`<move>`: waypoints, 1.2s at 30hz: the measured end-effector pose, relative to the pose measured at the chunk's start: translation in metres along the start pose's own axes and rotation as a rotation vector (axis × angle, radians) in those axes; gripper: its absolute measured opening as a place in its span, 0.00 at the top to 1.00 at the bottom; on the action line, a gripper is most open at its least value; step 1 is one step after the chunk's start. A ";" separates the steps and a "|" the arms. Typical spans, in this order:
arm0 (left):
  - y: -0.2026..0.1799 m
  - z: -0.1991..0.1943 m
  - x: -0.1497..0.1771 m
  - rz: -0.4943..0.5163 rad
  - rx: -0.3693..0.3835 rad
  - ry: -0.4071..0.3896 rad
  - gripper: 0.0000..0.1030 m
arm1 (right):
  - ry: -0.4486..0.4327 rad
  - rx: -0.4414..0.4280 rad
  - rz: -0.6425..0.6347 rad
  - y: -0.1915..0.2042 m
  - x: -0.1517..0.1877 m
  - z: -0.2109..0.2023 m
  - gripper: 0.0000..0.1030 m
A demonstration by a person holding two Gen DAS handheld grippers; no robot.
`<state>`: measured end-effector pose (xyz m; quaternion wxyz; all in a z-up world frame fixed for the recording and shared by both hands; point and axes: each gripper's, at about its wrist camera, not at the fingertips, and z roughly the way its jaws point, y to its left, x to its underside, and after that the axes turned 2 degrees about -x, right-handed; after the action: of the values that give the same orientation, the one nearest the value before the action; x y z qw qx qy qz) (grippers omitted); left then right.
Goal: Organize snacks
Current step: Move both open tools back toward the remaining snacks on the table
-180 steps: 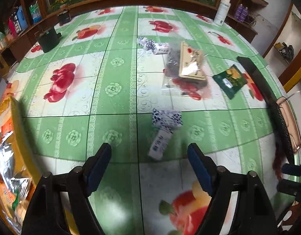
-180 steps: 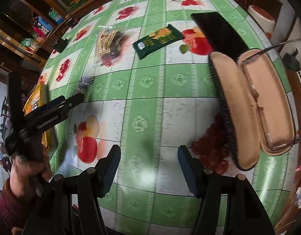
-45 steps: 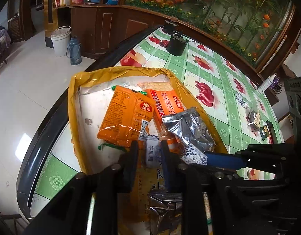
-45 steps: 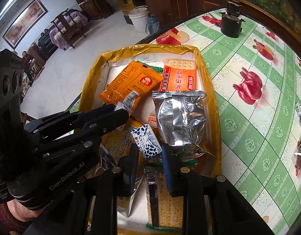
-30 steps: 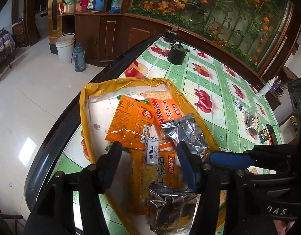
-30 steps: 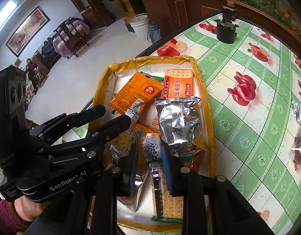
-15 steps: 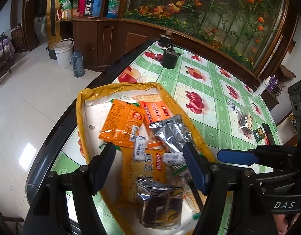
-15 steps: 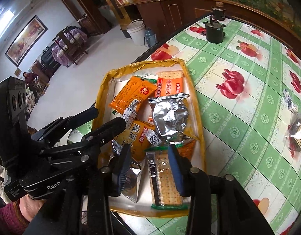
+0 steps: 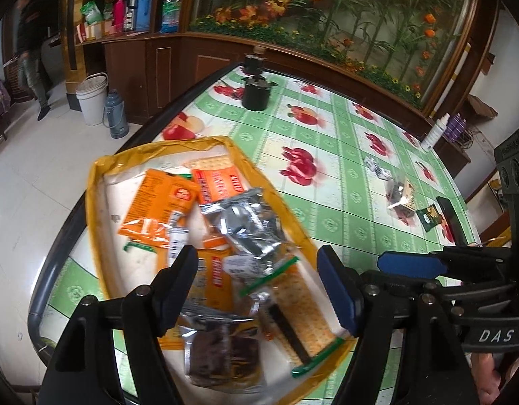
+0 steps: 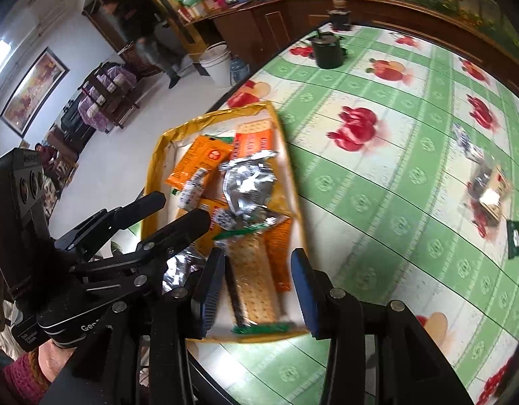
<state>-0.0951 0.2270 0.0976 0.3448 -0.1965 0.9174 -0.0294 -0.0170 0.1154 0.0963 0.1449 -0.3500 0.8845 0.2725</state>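
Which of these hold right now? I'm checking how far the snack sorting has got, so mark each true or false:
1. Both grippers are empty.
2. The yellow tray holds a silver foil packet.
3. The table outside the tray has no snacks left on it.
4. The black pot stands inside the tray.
1. True: the left gripper and right gripper both stand open with nothing held.
2. True: the silver foil packet lies in the yellow tray.
3. False: a green packet and a clear bag lie on the tablecloth.
4. False: the black pot stands on the tablecloth beyond the tray.
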 end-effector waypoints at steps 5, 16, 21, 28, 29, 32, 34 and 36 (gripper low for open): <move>-0.022 0.004 0.002 0.029 0.020 0.013 0.30 | -0.005 0.010 0.058 -0.024 0.009 -0.011 0.55; -0.079 0.022 0.009 0.104 0.074 0.061 0.29 | -0.001 0.043 0.205 -0.085 0.039 -0.031 0.55; -0.104 0.031 0.013 0.135 0.101 0.083 0.29 | 0.002 0.071 0.254 -0.111 0.054 -0.042 0.55; -0.137 0.041 0.020 0.178 0.131 0.116 0.29 | 0.001 0.099 0.316 -0.145 0.074 -0.056 0.55; -0.141 0.042 0.020 0.183 0.135 0.121 0.29 | 0.000 0.103 0.325 -0.150 0.076 -0.059 0.55; -0.152 0.046 0.022 0.198 0.146 0.134 0.29 | -0.002 0.114 0.352 -0.163 0.084 -0.065 0.55; -0.159 0.049 0.024 0.205 0.154 0.145 0.29 | -0.001 0.122 0.369 -0.171 0.091 -0.068 0.55; -0.165 0.052 0.025 0.209 0.166 0.155 0.29 | 0.006 0.130 0.390 -0.179 0.097 -0.070 0.55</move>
<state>-0.0220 0.0695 0.0736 0.2890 -0.0680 0.9512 -0.0843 0.0336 -0.0863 0.0415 0.1091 -0.1626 0.9517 0.2365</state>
